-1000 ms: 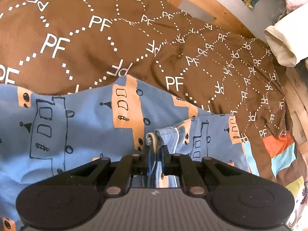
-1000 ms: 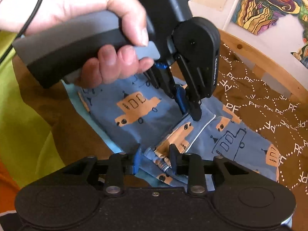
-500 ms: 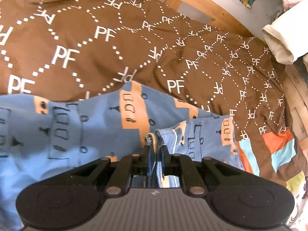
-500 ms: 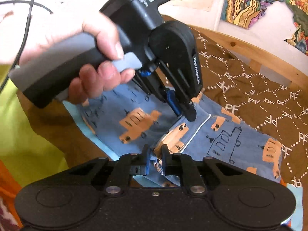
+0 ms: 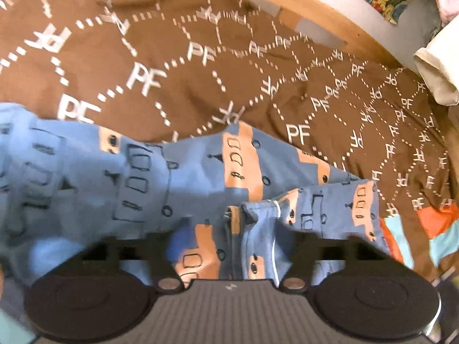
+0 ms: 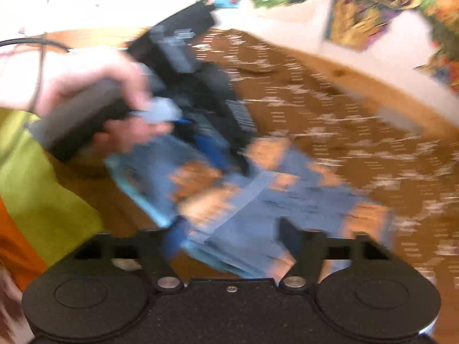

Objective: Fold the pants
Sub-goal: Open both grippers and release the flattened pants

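The blue pants (image 5: 178, 177) with orange and black car prints lie folded on the brown bedspread (image 5: 200, 66). In the left wrist view my left gripper (image 5: 229, 240) is open, its jaws wide apart over a bunched hem edge (image 5: 252, 212) that lies loose between them. In the blurred right wrist view my right gripper (image 6: 229, 238) is open above the near edge of the pants (image 6: 258, 200). The left gripper, held in a hand (image 6: 86, 94), shows there at the far edge of the pants.
A wooden bed frame (image 5: 301, 8) runs along the back. A cream pillow (image 5: 439, 66) lies at the far right. Orange and teal patches (image 5: 441, 226) mark the bedspread at the right. A lime-green and orange cover (image 6: 34, 189) lies at the left in the right wrist view.
Both grippers have opened and let go of the pants edge. The right wrist view has swung and blurred with fast motion.
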### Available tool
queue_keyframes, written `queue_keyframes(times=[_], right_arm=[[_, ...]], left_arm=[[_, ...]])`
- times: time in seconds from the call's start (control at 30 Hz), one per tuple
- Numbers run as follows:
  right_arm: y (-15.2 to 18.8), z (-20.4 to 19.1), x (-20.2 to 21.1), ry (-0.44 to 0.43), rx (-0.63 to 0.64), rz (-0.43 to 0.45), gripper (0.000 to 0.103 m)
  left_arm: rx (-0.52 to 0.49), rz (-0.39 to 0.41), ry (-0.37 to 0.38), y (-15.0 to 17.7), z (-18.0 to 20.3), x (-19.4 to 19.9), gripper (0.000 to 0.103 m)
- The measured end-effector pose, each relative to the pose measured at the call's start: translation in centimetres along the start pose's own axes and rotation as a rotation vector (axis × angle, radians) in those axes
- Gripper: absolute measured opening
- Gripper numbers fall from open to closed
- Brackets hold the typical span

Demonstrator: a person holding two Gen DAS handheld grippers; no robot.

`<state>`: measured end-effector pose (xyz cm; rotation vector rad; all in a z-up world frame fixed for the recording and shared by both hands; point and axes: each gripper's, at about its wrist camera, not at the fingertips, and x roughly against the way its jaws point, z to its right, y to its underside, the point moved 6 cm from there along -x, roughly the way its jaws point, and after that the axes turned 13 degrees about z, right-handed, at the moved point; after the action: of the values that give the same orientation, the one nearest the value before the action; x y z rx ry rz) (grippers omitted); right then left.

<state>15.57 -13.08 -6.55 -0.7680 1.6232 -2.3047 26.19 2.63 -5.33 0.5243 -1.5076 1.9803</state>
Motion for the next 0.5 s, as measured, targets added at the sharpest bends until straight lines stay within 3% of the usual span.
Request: queue_keyframes(times=[0.1, 0.17, 0.3, 0.5], right_arm=[[1.7, 4.2, 0.1, 0.145, 0.068, -0.032, 0.095], [3.2, 6.5, -0.6, 0.214, 0.07, -0.071, 0.096], [6.3, 8.4, -1.6, 0.225, 0.038, -0.099, 0.1], [7.9, 11.8, 0.4, 0.343, -0.076, -0.146, 0.102]], left_arm=[[-0.107, 0.052, -0.054, 1.6, 1.4, 0.9, 0.083], [-0.188, 0.057, -0.098, 3.1, 2.5, 1.1, 0.083], [-0.374, 0.097, -0.167, 5.8, 3.6, 1.2, 0.088], [-0.363, 0.106, -0.155, 5.9, 2.7, 1.7, 0.093]])
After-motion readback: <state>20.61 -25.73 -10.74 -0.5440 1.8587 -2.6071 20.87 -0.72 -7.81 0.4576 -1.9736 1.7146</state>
